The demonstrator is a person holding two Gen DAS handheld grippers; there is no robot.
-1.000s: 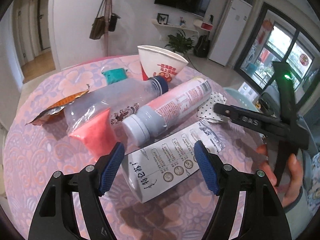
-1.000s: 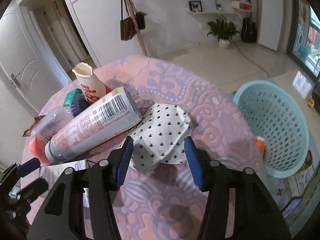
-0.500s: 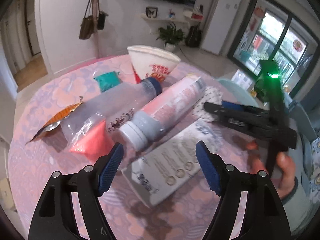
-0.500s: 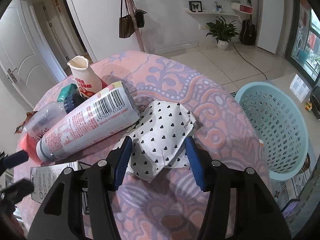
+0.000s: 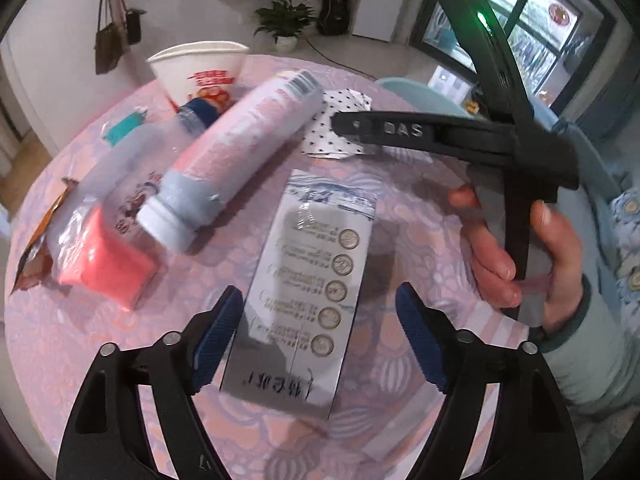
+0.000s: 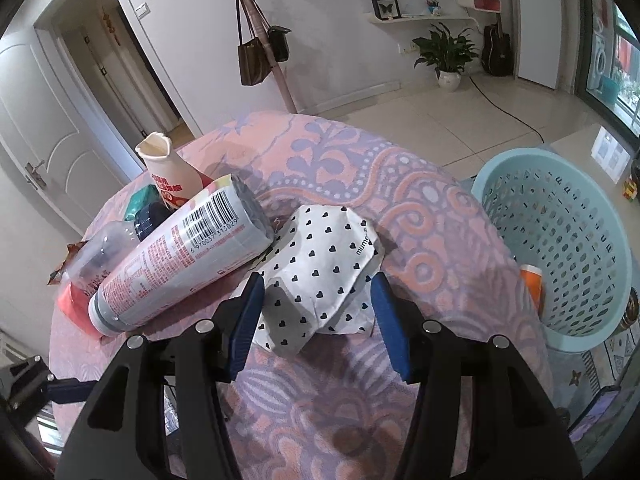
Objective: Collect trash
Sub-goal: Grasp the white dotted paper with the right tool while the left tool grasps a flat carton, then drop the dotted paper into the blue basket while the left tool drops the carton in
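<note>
While both sets of jaws are spread apart and nothing is gripped, the left gripper is poised over the flat white pouch, and the heart-print wrapper is framed by the right gripper. Further out on the table, the pink bottle, clear bottle and paper cup are left uncollected. Only one orange item can be seen in the basket, so collection is judged barely begun

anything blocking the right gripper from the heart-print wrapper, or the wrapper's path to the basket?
Nothing visible. The right gripper is open, straddling the heart-print wrapper. The pink bottle lies to its left; bare tablecloth runs to the teal basket beside the table.
</note>
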